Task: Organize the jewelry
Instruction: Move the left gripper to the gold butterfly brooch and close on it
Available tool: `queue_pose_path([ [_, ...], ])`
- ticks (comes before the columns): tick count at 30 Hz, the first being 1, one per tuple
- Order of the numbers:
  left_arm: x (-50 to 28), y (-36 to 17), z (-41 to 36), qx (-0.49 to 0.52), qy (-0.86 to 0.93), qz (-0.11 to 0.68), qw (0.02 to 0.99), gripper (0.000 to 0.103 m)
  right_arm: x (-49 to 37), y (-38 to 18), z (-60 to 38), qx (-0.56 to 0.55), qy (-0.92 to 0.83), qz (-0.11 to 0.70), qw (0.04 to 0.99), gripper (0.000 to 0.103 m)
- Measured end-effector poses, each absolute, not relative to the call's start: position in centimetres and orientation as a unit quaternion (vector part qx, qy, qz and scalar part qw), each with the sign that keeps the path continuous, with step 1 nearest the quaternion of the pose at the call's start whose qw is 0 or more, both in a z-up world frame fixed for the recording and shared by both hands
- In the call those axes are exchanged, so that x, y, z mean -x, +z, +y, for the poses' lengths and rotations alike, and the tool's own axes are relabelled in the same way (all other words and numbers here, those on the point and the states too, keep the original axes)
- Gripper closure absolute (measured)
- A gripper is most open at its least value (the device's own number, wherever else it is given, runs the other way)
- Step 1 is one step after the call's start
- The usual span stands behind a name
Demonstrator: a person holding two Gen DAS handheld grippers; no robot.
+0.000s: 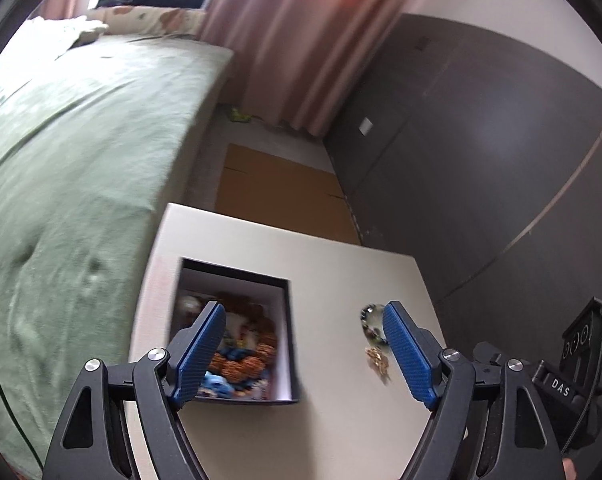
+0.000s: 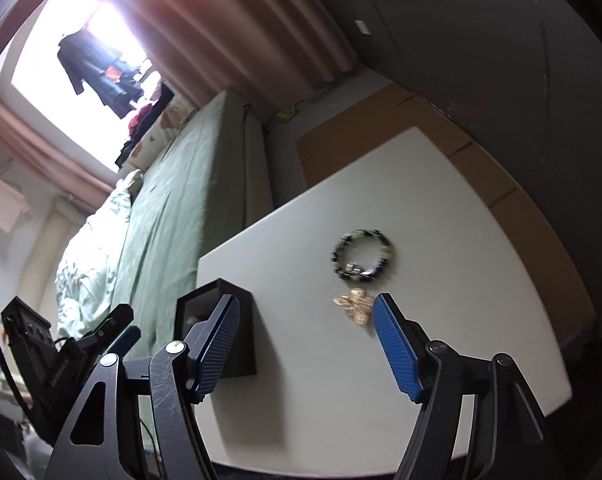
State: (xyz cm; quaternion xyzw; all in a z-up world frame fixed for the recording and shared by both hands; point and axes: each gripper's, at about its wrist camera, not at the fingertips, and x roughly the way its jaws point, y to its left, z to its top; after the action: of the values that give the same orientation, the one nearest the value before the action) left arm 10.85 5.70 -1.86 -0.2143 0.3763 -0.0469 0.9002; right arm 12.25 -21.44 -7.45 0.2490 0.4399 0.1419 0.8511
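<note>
Honestly, both grippers, left (image 1: 305, 350) and right (image 2: 307, 342), gape wide, empty. Brooch (image 2: 353, 306) near the bracelet (image 2: 363, 255) looks light, spiky, snaggy; pinch across its middle.

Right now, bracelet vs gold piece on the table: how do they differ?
The bracelet is a closed ring of dark beads with a few pale green ones; the gold piece is a flat, cross-like cluster. The bracelet looks larger than the gold piece. The bracelet lies farther from the right gripper; the gold piece sits close by its fingertip. Both lie loose on the white table, outside the black box.
</note>
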Motion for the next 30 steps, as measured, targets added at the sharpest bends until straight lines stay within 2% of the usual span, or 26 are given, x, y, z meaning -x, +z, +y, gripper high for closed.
queue_pose_path([
  [11,-12.7,-3.5,-1.9,0.136,-0.094,0.412,0.896,0.022,-11.7,-8.3,-25.5,-0.285,0.106,0.459,0.834,0.033],
  [21,-14.8,-7.5,-8.2,0.052,-0.108,0.461,0.879,0.022,-11.0,-9.6,-29.0,-0.277,0.060,0.480,0.830,0.033],
  [25,-15.4,-9.2,-9.9,0.012,-0.107,0.475,0.874,0.022,-11.3,-9.8,-29.9,-0.275,0.060,0.485,0.828,0.024],
  [27,-15.8,-10.1,-10.6,-0.005,-0.104,0.480,0.871,0.022,-11.6,-9.8,-30.3,-0.275,0.070,0.488,0.825,0.024],
  [30,-16.6,-11.4,-11.1,-0.019,-0.100,0.492,0.865,0.022,-12.0,-10.0,-30.7,-0.281,0.077,0.493,0.819,0.013],
])
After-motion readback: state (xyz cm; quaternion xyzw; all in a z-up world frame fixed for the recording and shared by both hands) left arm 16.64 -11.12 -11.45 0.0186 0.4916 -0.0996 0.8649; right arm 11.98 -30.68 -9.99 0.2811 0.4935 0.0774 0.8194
